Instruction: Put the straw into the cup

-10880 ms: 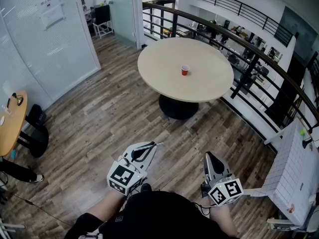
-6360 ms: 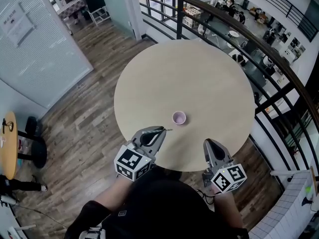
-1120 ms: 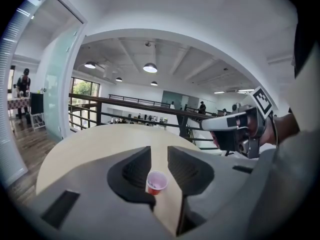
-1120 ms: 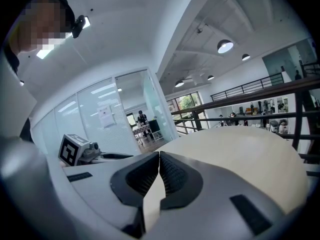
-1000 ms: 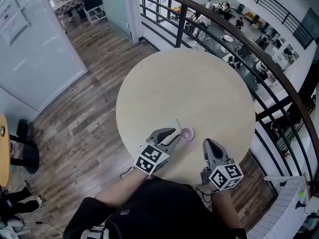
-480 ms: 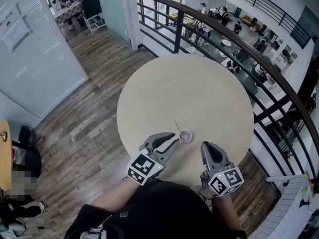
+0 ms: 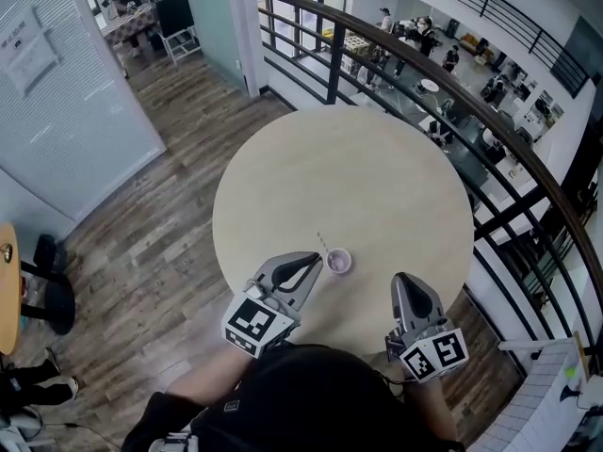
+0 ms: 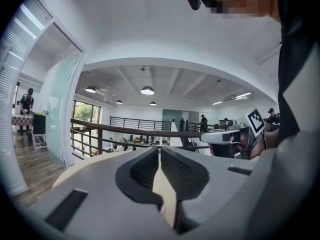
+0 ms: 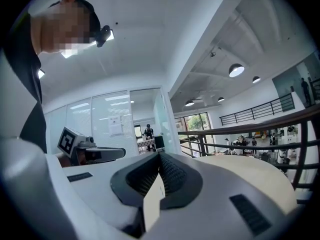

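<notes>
We are listing the straw (image 7: 322, 243) as standing in the cup (image 7: 338, 261), lower middle of the desk (image 7: 377, 177): task apparently complete, left gripper (image 7: 311, 262) closing on nothing, right gripper (image 7: 407, 285) together and empty.

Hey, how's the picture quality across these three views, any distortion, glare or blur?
Head view: even daylight, sharp, only soft shadows; the wide lens bows the railing, and the cup shows very small. Left gripper view: heavy fisheye, black corners, bright ceiling lamps. Right gripper view: the same fisheye, with one glaring pendant lamp.
</notes>
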